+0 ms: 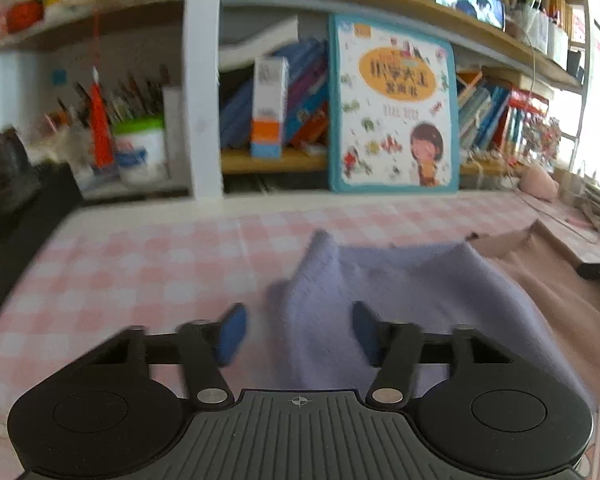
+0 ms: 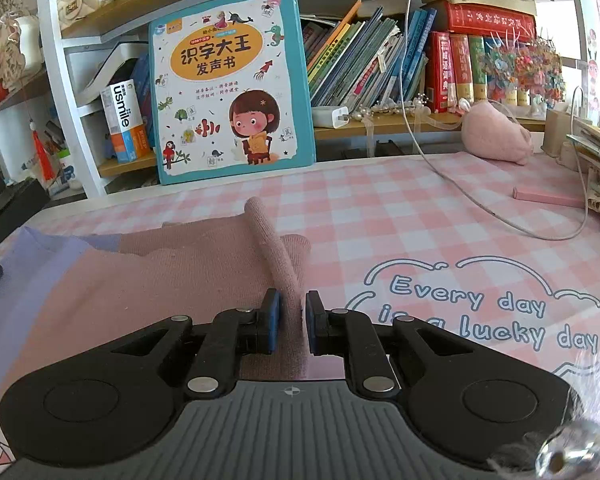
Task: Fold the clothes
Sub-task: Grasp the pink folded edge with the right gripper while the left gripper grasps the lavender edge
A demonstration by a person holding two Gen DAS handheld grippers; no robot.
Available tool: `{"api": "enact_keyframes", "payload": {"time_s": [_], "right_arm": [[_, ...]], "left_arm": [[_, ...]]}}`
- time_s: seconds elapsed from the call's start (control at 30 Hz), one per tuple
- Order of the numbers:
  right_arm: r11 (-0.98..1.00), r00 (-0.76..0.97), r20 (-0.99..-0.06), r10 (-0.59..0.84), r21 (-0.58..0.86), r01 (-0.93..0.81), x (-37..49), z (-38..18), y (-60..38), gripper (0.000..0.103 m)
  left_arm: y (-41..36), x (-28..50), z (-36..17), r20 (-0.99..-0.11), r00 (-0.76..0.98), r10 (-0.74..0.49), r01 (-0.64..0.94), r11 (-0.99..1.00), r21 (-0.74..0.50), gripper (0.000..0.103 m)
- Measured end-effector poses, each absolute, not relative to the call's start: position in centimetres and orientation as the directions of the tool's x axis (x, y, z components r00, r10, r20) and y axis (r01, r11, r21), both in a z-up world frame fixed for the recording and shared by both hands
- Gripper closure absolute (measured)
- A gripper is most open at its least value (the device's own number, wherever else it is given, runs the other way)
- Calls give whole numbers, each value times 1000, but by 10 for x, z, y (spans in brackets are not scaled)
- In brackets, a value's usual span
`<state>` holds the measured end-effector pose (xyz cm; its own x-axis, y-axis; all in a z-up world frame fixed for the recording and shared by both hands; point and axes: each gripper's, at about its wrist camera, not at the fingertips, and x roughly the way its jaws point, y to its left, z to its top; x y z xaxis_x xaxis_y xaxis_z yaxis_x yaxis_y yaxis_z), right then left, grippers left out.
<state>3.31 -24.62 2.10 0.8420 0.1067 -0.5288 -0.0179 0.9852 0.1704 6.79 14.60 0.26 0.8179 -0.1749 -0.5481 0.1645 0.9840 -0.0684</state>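
grippers first. right gripper [image 2: 291,322] sitting nearest in its own view, blue pads clamping a raised ridge of the pink garment [image 2: 148,280], jaws nearly together w/ only the fabric fold between. left gripper [image 1: 296,334] in its own view showing jaws standing apart, blue pads [image 1: 231,334] blurred; lavender garment [image 1: 380,300] hanging/lying between & beyond them, pads not seen pressing on it; contact w/ the right-side pad cannot tell.

garments: pink piece lying flat on the checked tablecloth [image 2: 380,216], a rolled fold running away from the right gripper toward the shelf; lavender piece overlapping its left edge, also visible at left of the right-wrist view. both resting on the pink-white checked cloth, near front edge of table.

mid table: printed "every day is a lucky day" lettering [image 2: 480,308] lying right of the pink garment. white cable [image 2: 460,196] trailing across the cloth. pink bar-shaped item [image 2: 548,197] lying far right.

far: teal picture book [image 2: 228,88] standing upright against the shelf, facing out. usmile box [image 2: 125,122] standing left of it. row of books [image 2: 380,60] leaning at right. pink plush item [image 2: 496,132] sitting at table's back edge.
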Motion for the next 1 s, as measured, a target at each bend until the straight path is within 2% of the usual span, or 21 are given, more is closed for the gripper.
{"api": "enact_keyframes", "payload": {"time_s": [0.03,0.1,0.23,0.27,0.37,0.43,0.53,0.6,0.67,0.7,0.8,0.93,0.97,1.0], "right_arm": [[986,842,-529,105,168,-17,33,21,-246,91],[985,842,-528,108,173,-18,33,21,-246,91],[982,844,-524,113,188,-14,32,21,-249,91],[982,844,-524,112,186,-15,32,22,-248,91],[983,844,-525,113,186,-16,32,22,-248,91],[981,844,-524,117,192,-17,32,22,-250,91],[982,843,-525,116,189,-18,32,22,-249,91],[982,843,-525,114,187,-17,32,22,-249,88],[981,845,-524,111,196,-7,32,22,-250,83],[979,846,-522,108,204,1,32,22,-251,78],[957,846,-509,156,289,-3,28,21,-259,73],[910,817,-516,257,413,-25,27,16,-267,69],[897,809,-516,281,442,-29,27,15,-268,69],[900,807,-521,278,434,-30,28,16,-266,68]], "left_arm": [[147,69,0,-555,812,-183,164,983,-85,92],[153,67,-1,-540,817,-205,154,978,-139,98],[175,60,5,-472,844,-254,128,950,-284,98],[177,60,4,-476,843,-249,118,950,-289,97],[165,66,-10,-544,815,-199,104,974,-201,97],[162,64,-9,-540,820,-187,108,979,-174,94],[167,62,-8,-538,822,-186,92,976,-197,83],[172,60,-8,-540,823,-177,67,974,-216,63],[178,56,-8,-537,822,-189,55,965,-256,52],[181,55,-8,-532,819,-214,61,955,-290,52],[189,51,-12,-506,803,-314,97,908,-408,52],[189,53,-19,-504,790,-349,103,886,-453,53],[188,53,-19,-502,788,-355,103,881,-462,56],[187,55,-20,-501,787,-361,102,876,-471,57]]}}
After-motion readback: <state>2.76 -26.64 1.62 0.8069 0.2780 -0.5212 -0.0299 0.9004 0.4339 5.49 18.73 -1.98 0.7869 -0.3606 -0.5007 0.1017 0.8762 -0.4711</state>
